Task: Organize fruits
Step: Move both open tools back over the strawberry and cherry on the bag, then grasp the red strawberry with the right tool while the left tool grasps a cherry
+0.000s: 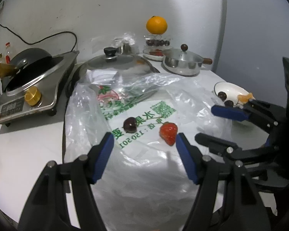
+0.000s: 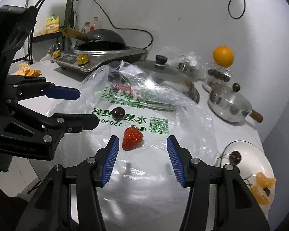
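Both the left gripper [image 1: 144, 141] and right gripper [image 2: 142, 144] hang with jaws apart, empty, above the plastic bag [image 2: 156, 173]. The strawberry [image 2: 132, 139] lies just ahead of the right gripper's left finger, the cherry [image 2: 118, 113] farther ahead. The pick-up step seems in hand: next, centre on the strawberry, lower and close gently.

So the strawberry [image 2: 132, 139] is lying on its side on the clear printed plastic bag [image 2: 136, 173], red and glossy, leafy end toward the green lettering, tip facing the cameras. A dark cherry [image 2: 118, 114] is sitting just behind it, close but not touching, stem poking out sideways. Off to the right, a white plate [image 2: 260, 154] is holding another cherry [image 2: 235, 156] plus some peeled orange segments [image 2: 263, 187]. A whole orange [image 2: 223, 56] is perching on a glass container of cherries [image 2: 218, 75] near the wall.
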The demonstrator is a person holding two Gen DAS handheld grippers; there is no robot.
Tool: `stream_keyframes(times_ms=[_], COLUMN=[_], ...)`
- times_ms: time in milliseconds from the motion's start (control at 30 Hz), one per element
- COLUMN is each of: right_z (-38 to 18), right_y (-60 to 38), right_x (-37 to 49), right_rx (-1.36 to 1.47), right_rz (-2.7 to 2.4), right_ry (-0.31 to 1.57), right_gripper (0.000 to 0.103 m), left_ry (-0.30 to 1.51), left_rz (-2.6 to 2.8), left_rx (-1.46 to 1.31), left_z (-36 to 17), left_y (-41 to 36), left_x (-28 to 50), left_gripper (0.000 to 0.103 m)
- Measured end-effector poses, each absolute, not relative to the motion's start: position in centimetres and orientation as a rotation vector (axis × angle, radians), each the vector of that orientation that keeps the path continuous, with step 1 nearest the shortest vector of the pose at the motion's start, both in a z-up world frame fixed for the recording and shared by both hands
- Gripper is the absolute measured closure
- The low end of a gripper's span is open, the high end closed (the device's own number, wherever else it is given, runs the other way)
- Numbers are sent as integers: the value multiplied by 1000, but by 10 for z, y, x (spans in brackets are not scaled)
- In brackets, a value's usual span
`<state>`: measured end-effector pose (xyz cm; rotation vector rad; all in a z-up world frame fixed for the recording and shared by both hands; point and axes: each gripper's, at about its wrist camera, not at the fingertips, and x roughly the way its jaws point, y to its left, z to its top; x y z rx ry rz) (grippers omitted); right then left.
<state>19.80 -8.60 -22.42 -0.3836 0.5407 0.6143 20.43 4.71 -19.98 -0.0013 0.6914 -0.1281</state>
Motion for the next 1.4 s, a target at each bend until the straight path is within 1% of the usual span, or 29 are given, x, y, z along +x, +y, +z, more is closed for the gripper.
stream_keyframes(times_ms=[400, 967, 1067, 1100, 1133, 1233, 1400], right_z=[-240, -260, -264, -265, -265, -264, -262], right_y=[-67, -51, -50, -49, -50, -52, -59], right_x=[227, 262, 264, 264, 265, 266, 267], right_rx=[-358, -316, -319, -319, -317, -311, -297], right_rz=[621, 653, 664, 667, 668, 674, 678], right_ry=[654, 797, 815, 822, 825, 827, 820], right_gripper=[48, 49, 52, 60, 64, 69, 69], left_ry=[653, 676, 686, 695, 709, 728, 748], left_rz=[-149, -142, -142, -142, -137, -134, -146], left_rx=[9, -17, -15, -16, -15, -5, 22], left_z=[-199, -210, -211, -212, -214, -217, -220], left_y=[55, 69, 67, 66, 66, 63, 55], left_x=[227, 251, 258, 260, 263, 268, 273], left_gripper=[35, 35, 35, 35, 35, 35, 35])
